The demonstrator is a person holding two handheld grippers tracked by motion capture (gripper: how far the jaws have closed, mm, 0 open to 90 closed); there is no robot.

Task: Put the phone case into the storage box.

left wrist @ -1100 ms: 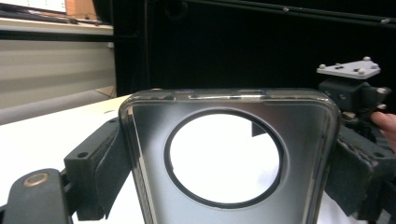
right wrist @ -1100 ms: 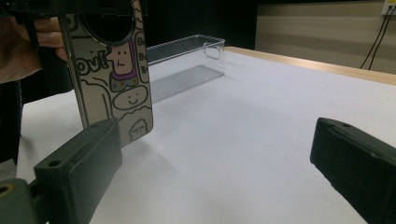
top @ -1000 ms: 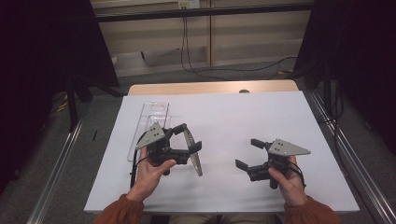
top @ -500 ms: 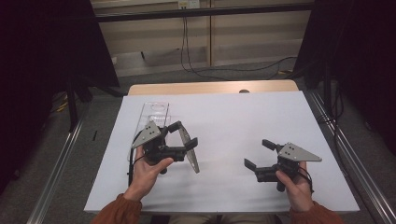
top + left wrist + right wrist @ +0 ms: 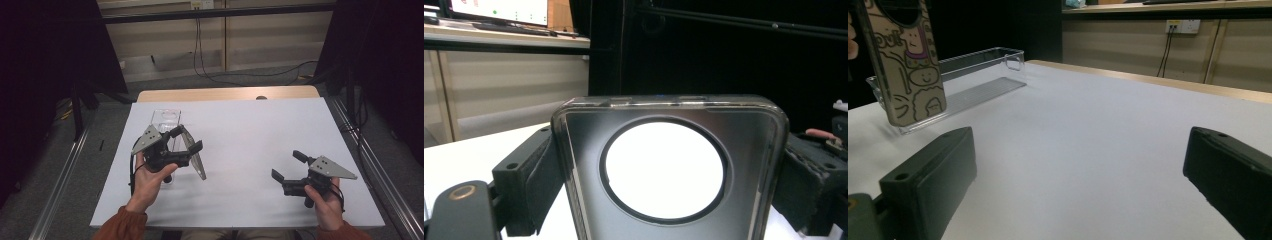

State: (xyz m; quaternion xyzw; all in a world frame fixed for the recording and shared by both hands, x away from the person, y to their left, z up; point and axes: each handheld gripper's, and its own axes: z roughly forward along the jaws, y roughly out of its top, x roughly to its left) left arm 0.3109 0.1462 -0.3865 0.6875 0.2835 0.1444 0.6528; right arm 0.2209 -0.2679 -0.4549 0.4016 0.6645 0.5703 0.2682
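High view shows the left gripper point(image 5: 186, 141) grasping a phone case point(image 5: 194, 154), right gripper point(image 5: 289, 167) released at 4 o'clock; next, probably lowering it into the clear tray point(image 5: 164, 120).

phone case back point(image 5: 910, 65): cartoon doodle figures at about 10 o'clock from my right jaws; near its top edge a few drawn letters that look like "out", though I can't read them for sure.
phone case inside point(image 5: 669, 170): clamped between my left jaws, plain, with no lettering I can read.
monitor point(image 5: 499, 10): at about 11 o'clock from my left jaws, small coloured marks, too small to read.
wall socket point(image 5: 1184, 26): no readable label.
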